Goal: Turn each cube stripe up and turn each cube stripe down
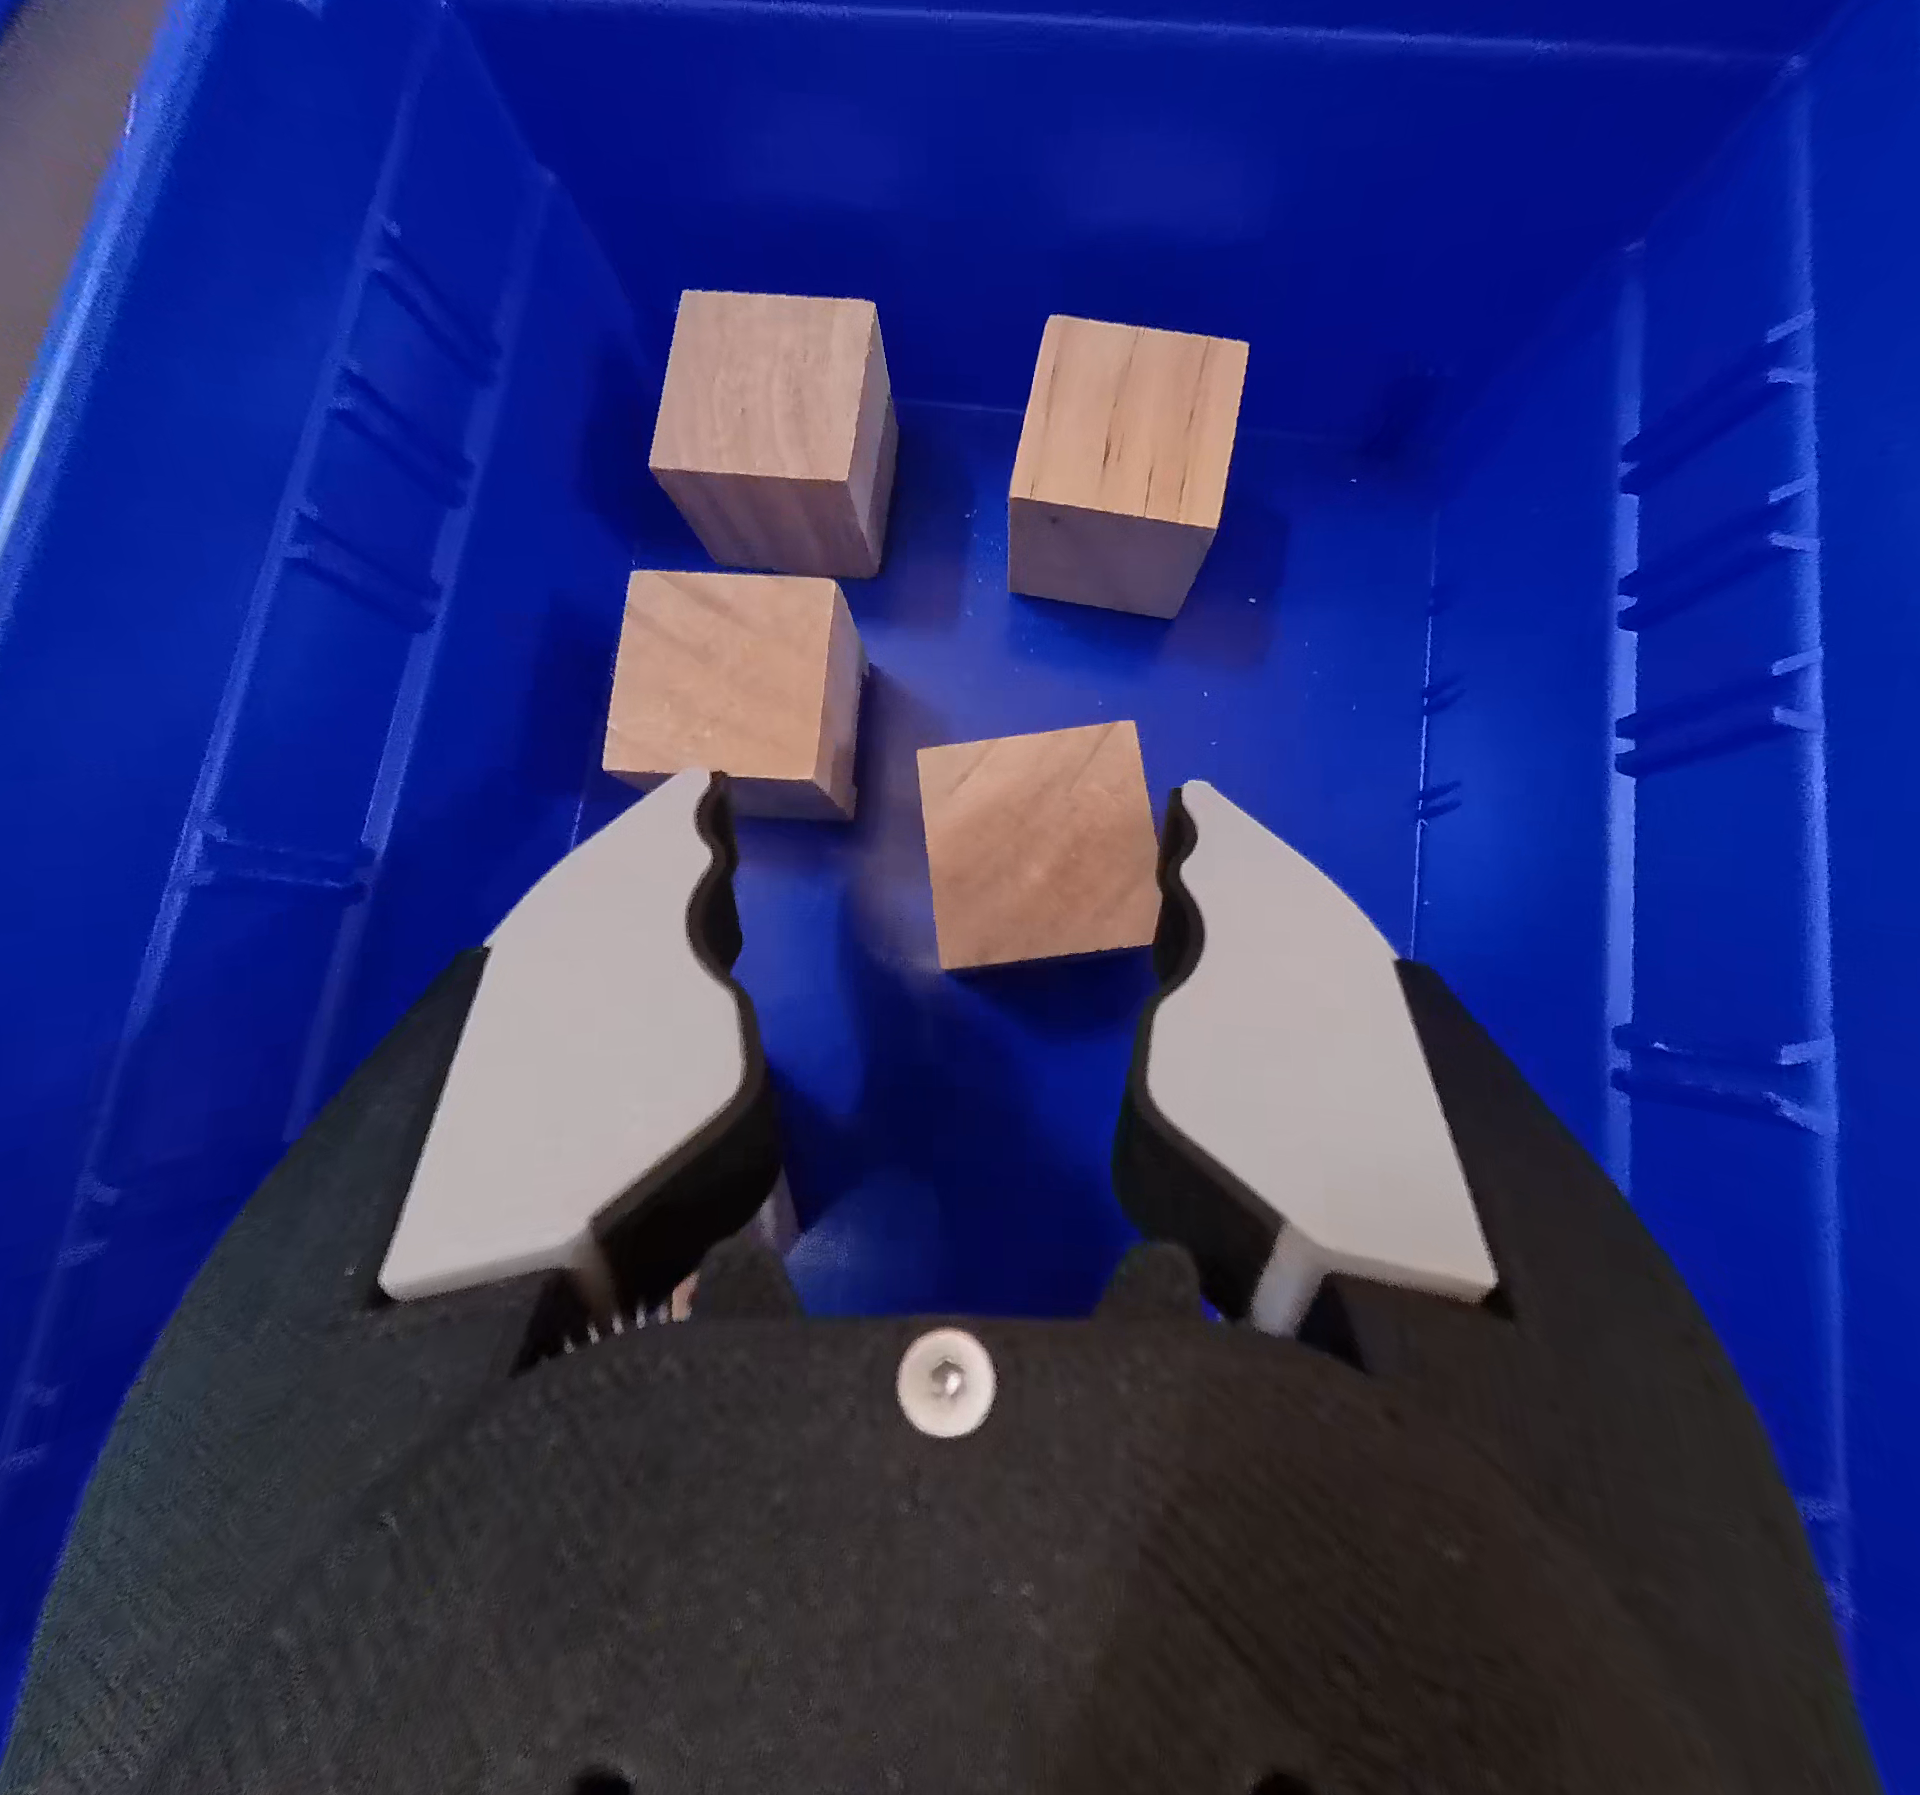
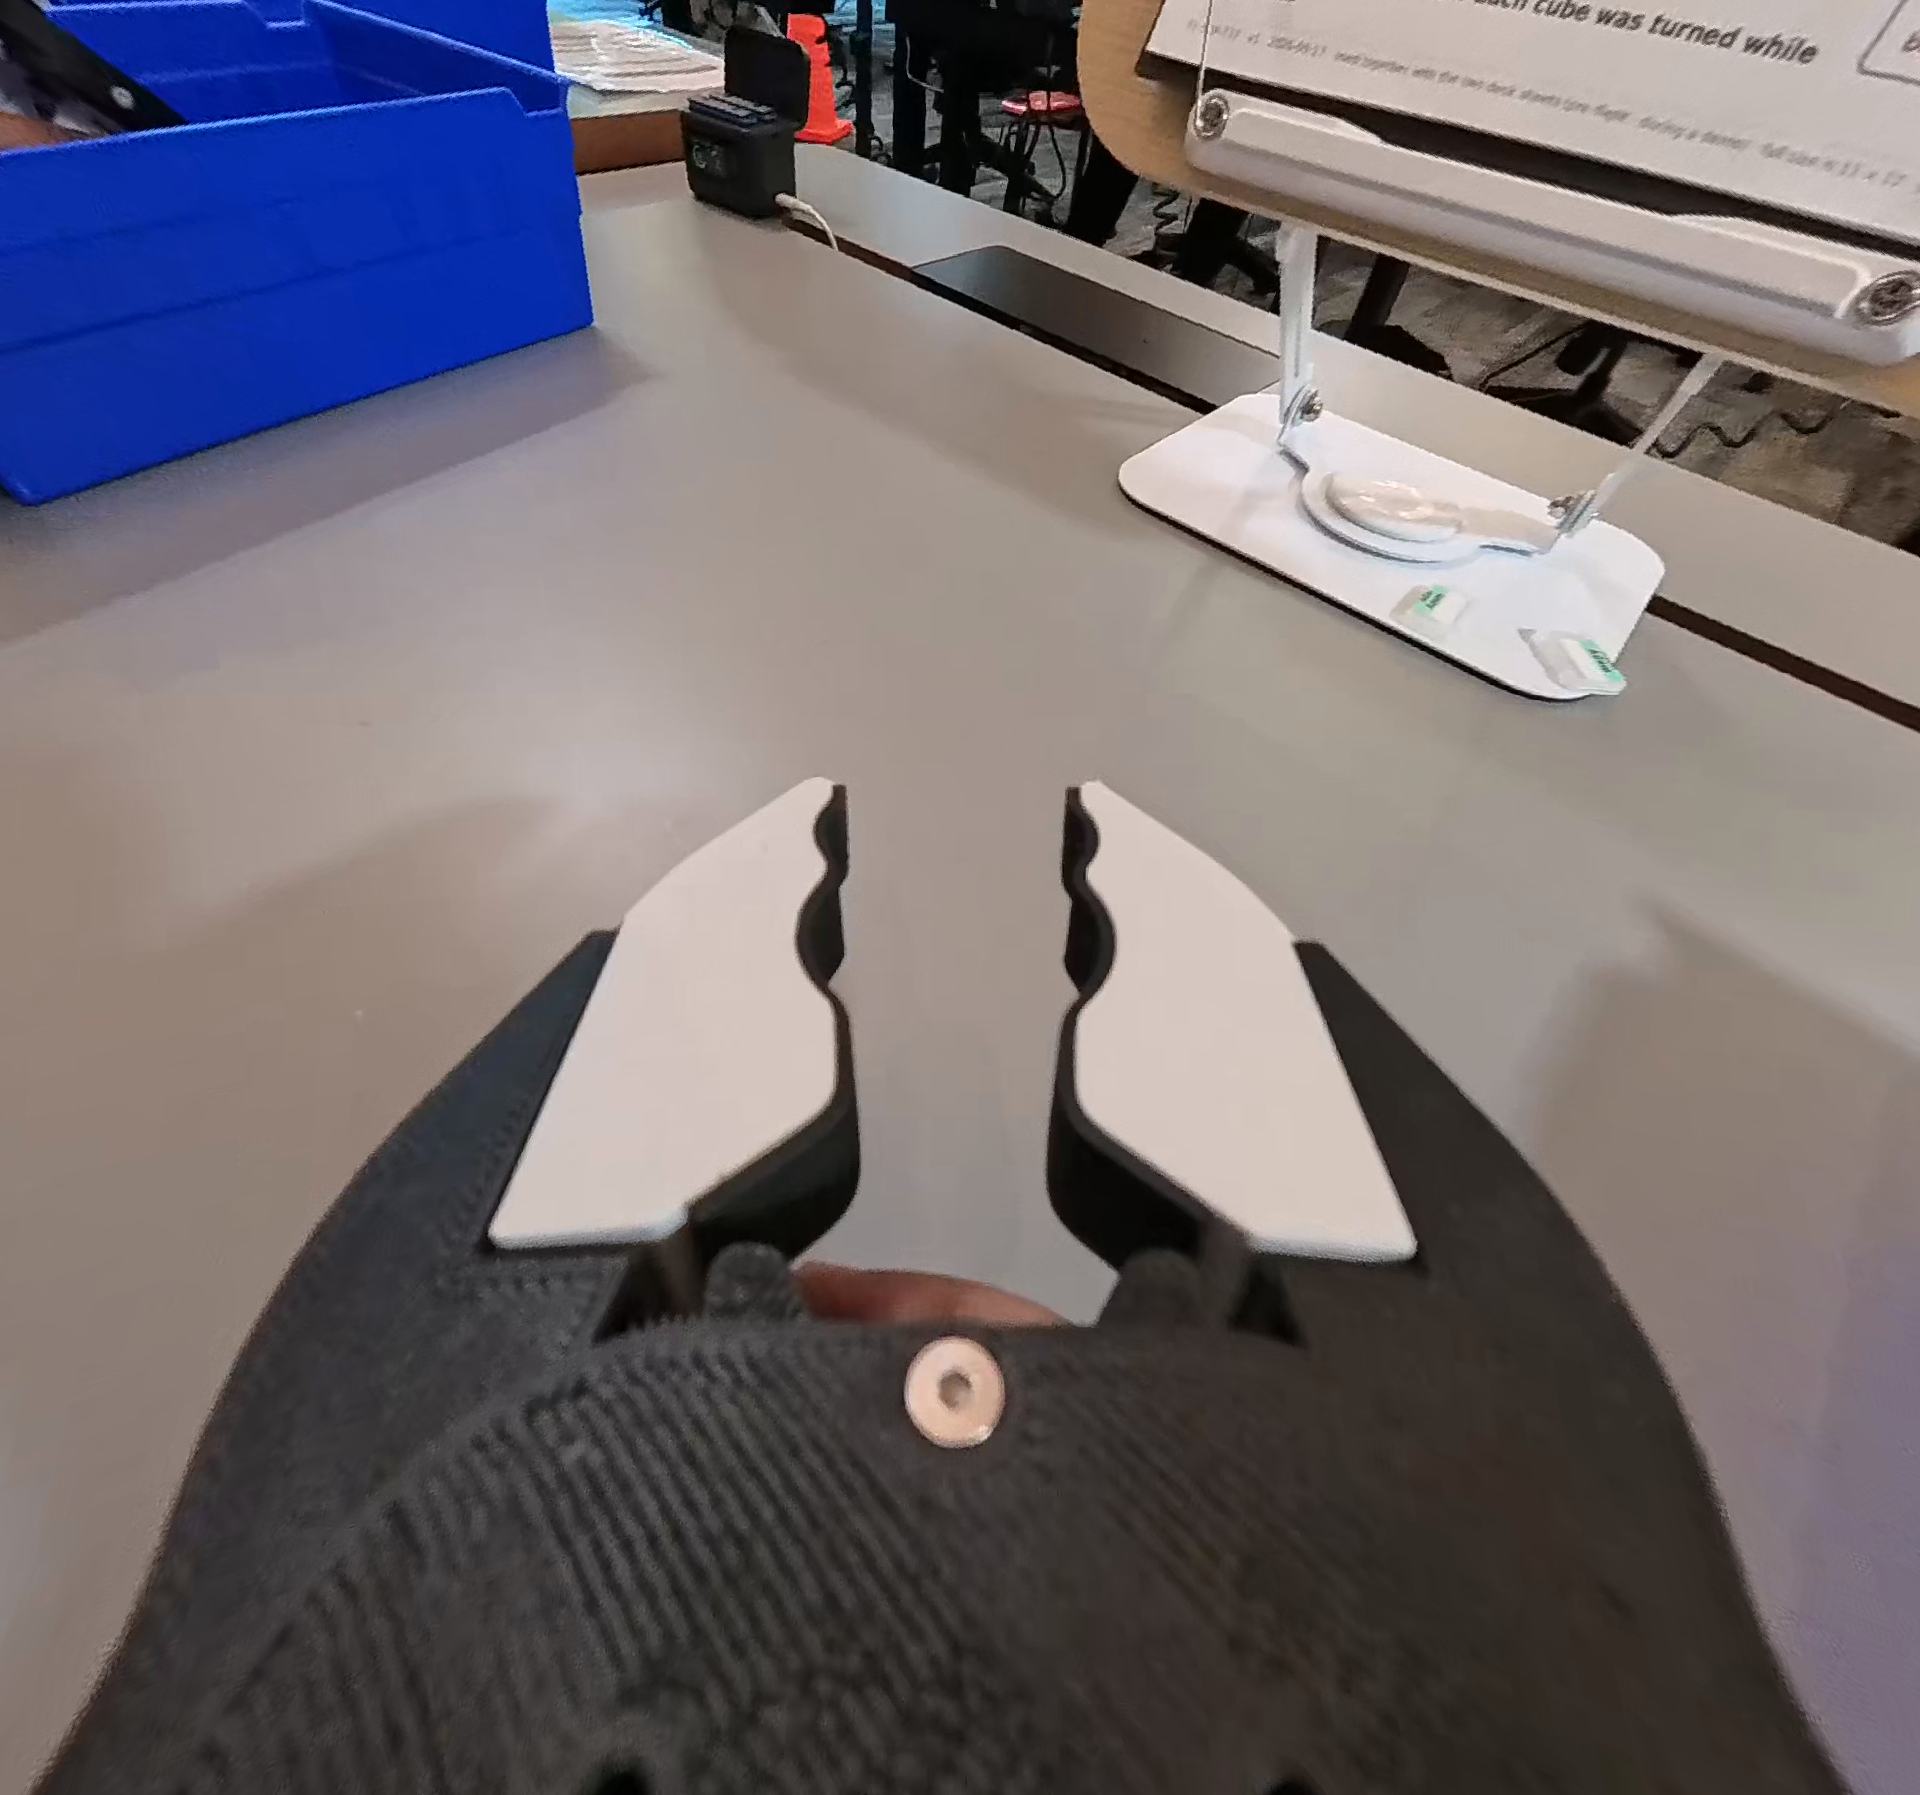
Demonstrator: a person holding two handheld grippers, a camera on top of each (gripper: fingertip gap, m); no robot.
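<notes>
The left wrist view looks steeply down, close, into a deep blue plastic bin [image 1: 1714, 602] holding 4 plain wooden cubes [image 1: 774, 431]. The right wrist view faces forward, low over a grey tabletop [image 2: 727, 602]; the 2 views may share that bin [image 2: 281, 218].

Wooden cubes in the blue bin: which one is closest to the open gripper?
The near-right cube, lying between the left gripper's fingertips; the other three sit farther back.

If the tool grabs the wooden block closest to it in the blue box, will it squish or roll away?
Probably neither. The nearest cube looks like solid wood with visible grain, so it should stay stiff between the open left tool. Its flat faces and square edges make rolling unlikely; pushed, it would more likely slide along the smooth floor of the blue bin. It is probably fairly light.
</notes>
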